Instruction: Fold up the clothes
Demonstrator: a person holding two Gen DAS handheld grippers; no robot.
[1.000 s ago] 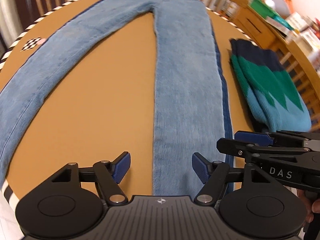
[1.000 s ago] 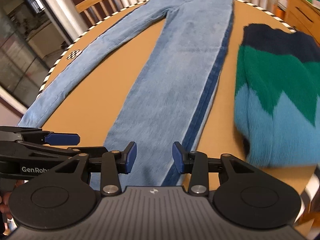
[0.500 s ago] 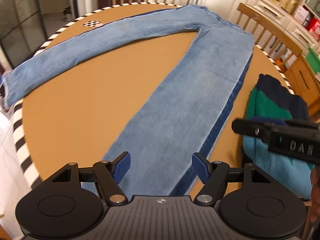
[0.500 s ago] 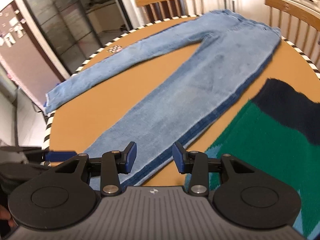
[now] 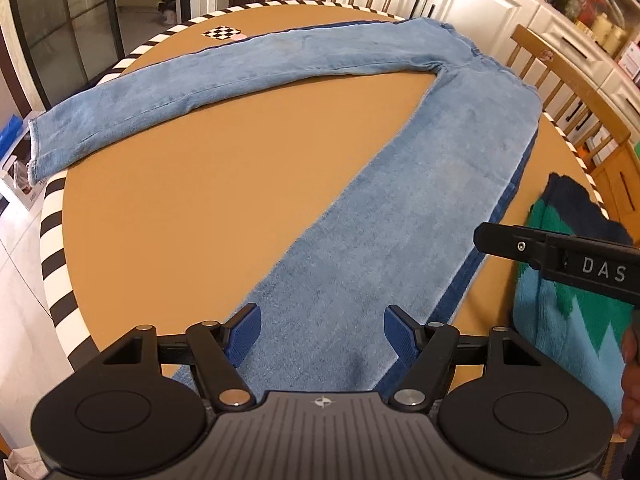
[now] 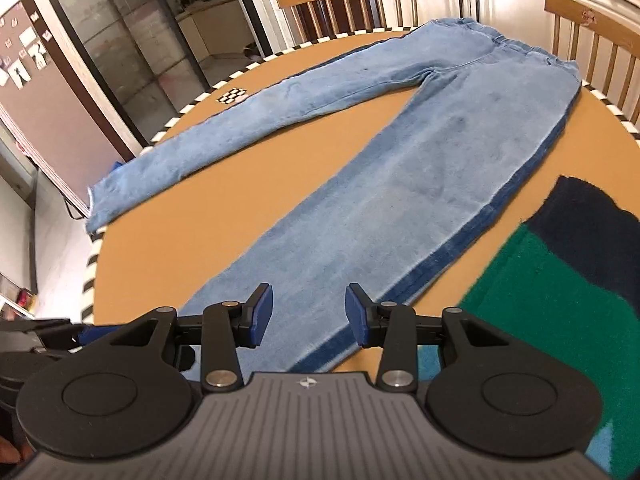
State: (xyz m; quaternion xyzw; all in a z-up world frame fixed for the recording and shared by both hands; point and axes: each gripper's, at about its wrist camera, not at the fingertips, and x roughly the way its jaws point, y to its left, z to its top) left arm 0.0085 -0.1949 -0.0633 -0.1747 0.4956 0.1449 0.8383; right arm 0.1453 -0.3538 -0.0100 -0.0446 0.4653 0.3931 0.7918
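Jeans (image 5: 404, 216) flat on round tabletop (image 5: 192, 208), legs splayed toward left and lower centre of frame. Folded knit sweater (image 6: 560, 280) at right edge. Left hand-held gripper (image 5: 322, 334) and right hand-held gripper (image 6: 309, 314) both agape over nearer leg hem, gripping nothing.

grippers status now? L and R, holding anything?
Left gripper: open, holding nothing, above the near leg of the jeans.
Right gripper: open, holding nothing, above the same leg.
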